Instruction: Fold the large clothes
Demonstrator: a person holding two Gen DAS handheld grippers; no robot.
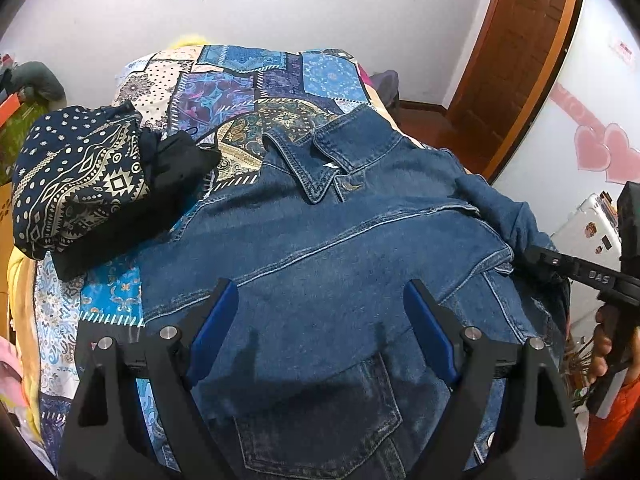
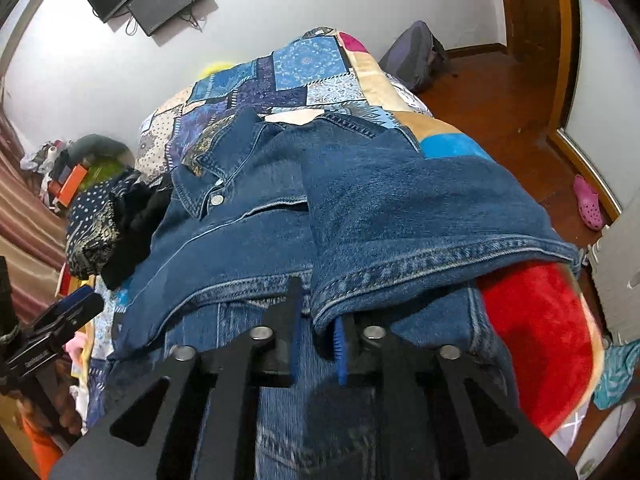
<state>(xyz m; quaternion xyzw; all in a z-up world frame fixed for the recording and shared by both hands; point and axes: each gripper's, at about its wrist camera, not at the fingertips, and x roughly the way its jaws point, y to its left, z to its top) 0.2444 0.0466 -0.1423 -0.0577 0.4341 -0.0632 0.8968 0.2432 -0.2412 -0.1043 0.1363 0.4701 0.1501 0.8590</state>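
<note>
Denim jacket (image 1: 340, 240), a large blue one with its collar up and front buttoned, lies spread on the blue patchwork bedspread (image 1: 240, 76) straight ahead of both your claws. Your right gripper (image 2: 318, 332) has its blue-padded jaws nearly closed on the stitched cuff of the jacket's sleeve (image 2: 420, 216), which is lifted and draped across the body toward the middle. Your left gripper (image 1: 320, 320) hangs over the chest with its jaws spread wide, gripping nothing. By my reading you are only partway in: one sleeve is coming across, while the far sleeve, the sides and the final halving look undone. Ahead and to the left of the left claw sits a folded navy patterned garment (image 1: 76, 184), apparently finished already.
</note>
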